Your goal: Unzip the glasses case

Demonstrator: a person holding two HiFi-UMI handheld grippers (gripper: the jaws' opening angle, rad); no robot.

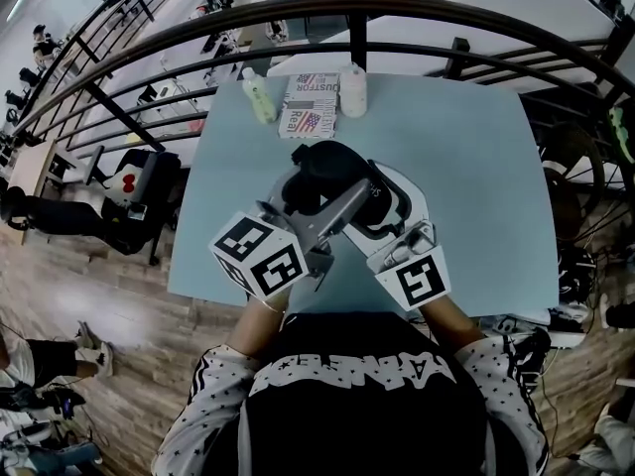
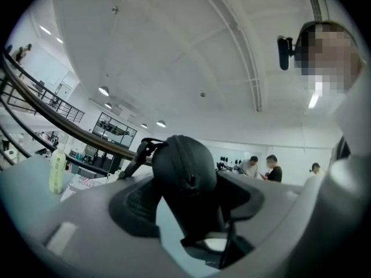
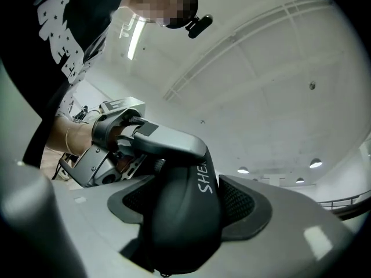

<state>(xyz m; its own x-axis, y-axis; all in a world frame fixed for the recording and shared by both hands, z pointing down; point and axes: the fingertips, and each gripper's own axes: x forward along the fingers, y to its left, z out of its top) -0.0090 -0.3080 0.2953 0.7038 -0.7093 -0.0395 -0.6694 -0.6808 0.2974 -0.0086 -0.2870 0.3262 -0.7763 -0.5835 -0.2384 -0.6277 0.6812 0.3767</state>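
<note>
Black and zipped shut, the glasses case (image 1: 322, 167) sits clamped in our left gripper (image 2: 188, 198) and right gripper (image 3: 185, 210), likely so we steady it for unzipping.

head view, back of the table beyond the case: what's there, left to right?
pale green bottle → flag-printed pack → white bottle
</note>
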